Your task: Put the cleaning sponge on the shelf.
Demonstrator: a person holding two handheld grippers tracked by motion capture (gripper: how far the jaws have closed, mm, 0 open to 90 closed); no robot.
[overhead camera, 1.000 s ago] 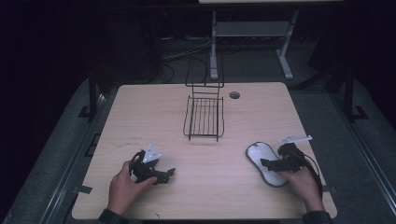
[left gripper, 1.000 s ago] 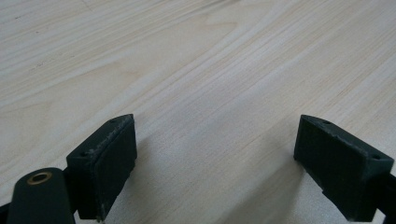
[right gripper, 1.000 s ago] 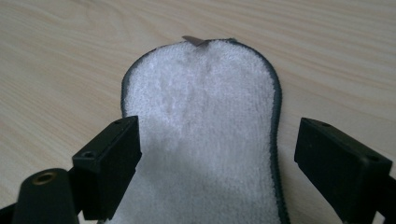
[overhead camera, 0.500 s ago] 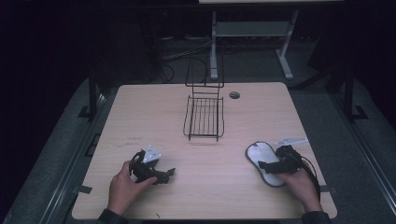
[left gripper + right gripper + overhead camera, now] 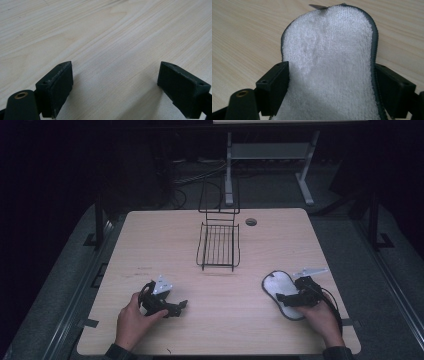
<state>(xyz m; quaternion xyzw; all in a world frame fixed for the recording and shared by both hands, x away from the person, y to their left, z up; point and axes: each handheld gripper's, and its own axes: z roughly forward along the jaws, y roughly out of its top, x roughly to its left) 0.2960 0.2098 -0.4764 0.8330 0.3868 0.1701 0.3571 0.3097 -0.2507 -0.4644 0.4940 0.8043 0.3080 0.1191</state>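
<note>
Fluffy white terry insole w/ dark piped rim (image 5: 329,62), near table's (image 5: 210,330) right front corner; right gripper (image 5: 332,82) jaws closing, straddling its edges; left gripper (image 5: 115,85) jaws spread, empty.

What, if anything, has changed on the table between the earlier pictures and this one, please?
The right gripper has just been closing its jaws a little around the white insole, one jaw along each of its long edges; whether the pads press yet is unclear. Both hands kept their places, the left gripper stayed open over bare table, and the wire rack did not move.
</note>
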